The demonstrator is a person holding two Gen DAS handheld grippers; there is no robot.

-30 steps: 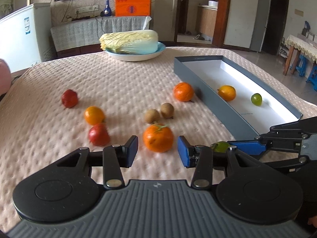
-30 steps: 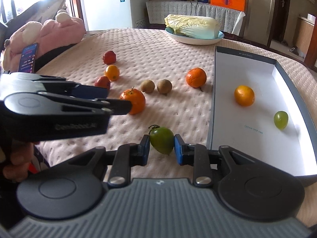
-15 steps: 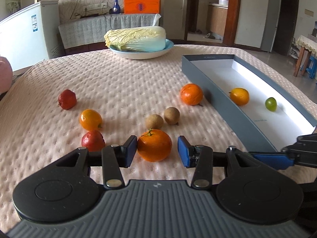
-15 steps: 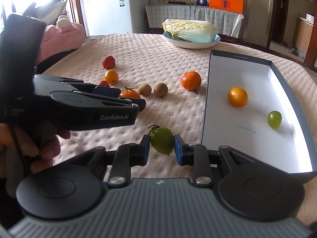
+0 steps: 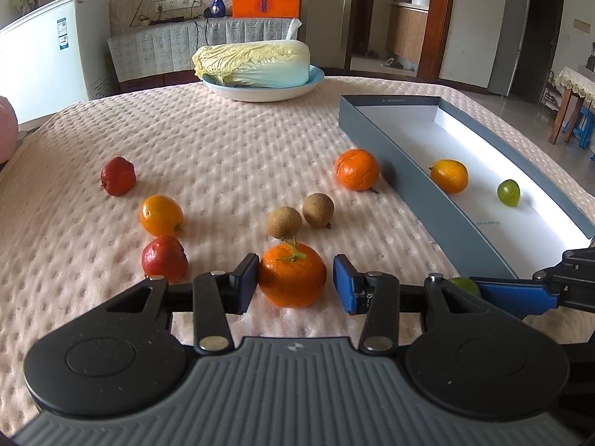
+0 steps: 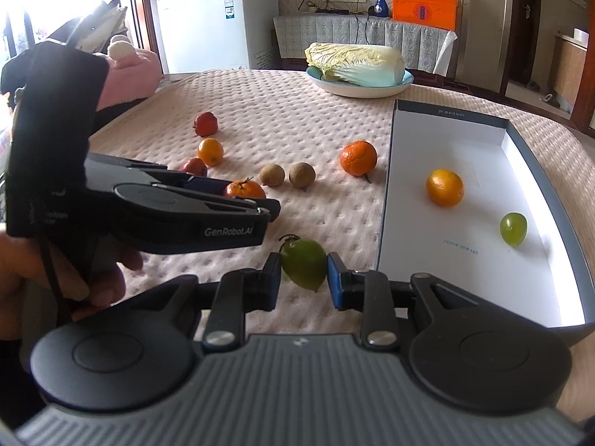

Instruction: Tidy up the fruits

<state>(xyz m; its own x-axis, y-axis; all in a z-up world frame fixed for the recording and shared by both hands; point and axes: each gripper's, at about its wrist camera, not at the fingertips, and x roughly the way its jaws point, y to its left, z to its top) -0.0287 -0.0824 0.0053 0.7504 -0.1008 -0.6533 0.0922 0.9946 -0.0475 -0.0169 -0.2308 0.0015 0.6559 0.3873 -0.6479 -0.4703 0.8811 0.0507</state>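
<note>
My left gripper (image 5: 295, 282) is open around a stemmed orange mandarin (image 5: 292, 275) on the pink cloth; the left pad touches it, the right pad stands slightly apart. My right gripper (image 6: 303, 277) is shut on a green fruit (image 6: 303, 264), held just left of the grey box (image 6: 386, 193). The box (image 5: 401, 171) holds an orange fruit (image 6: 444, 187) and a green grape (image 6: 513, 228). The left gripper also shows in the right wrist view (image 6: 260, 204).
On the cloth lie another mandarin (image 5: 357, 169), two brown fruits (image 5: 299, 215), a small orange (image 5: 161, 215) and two red fruits (image 5: 163, 258). A cabbage on a blue plate (image 5: 260, 91) stands at the back. A pink plush (image 6: 130, 74) lies far left.
My left gripper has moved forward so the stemmed mandarin now sits between its pads. My right gripper, still holding the green fruit, has lifted slightly.
</note>
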